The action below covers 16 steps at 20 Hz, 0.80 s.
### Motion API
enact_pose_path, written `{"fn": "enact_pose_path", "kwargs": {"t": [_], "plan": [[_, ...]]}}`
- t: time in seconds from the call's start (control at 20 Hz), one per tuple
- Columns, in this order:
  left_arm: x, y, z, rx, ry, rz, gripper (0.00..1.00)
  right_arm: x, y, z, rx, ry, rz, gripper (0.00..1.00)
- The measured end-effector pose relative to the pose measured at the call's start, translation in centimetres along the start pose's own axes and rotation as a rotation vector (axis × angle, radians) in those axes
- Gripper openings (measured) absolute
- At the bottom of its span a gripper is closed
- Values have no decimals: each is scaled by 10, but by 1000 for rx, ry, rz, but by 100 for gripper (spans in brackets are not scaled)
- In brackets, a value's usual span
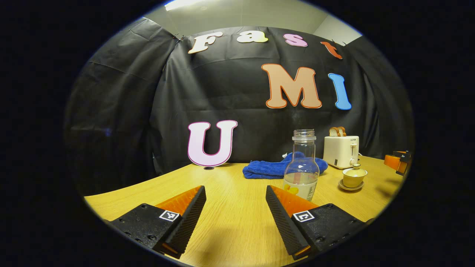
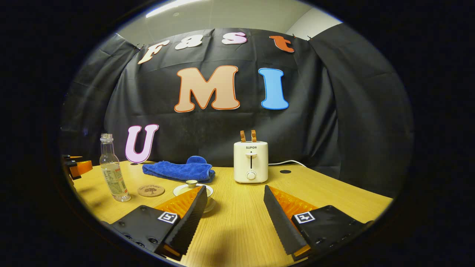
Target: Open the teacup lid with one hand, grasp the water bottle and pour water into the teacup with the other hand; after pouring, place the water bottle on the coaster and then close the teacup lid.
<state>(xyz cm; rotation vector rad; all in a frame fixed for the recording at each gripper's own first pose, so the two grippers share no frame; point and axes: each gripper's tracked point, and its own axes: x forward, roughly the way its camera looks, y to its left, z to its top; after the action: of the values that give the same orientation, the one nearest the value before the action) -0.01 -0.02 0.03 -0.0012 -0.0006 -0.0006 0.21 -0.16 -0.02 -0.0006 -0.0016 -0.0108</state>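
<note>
Both tongs spread apart, gripping nothing: left tongs [image 1: 235, 207] just short of the water bottle [image 1: 301, 167], right tongs [image 2: 233, 207] beside the lidded teacup [image 2: 193, 189]. Coaster [image 2: 151, 190] lies between bottle and cup on the counter [image 2: 241, 230]. Toaster [image 2: 251, 162] behind. Nothing started. Next: right tongs close on the lid knob, lift straight.

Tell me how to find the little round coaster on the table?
Start at the white toaster with bread slices in it at the back of the wooden table, then move left past the crumpled blue towel. The round brown coaster lies flat between the clear plastic water bottle and the lidded teacup. It alone has a small tree drawn on it.
</note>
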Motion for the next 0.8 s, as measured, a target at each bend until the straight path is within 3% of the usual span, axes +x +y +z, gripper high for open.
{"fn": "enact_pose_path", "kwargs": {"t": [0.8], "plan": [[0, 0, -1, -1, -1, 0, 95, 0, 4, 0, 2, -1, 18, 94]]}}
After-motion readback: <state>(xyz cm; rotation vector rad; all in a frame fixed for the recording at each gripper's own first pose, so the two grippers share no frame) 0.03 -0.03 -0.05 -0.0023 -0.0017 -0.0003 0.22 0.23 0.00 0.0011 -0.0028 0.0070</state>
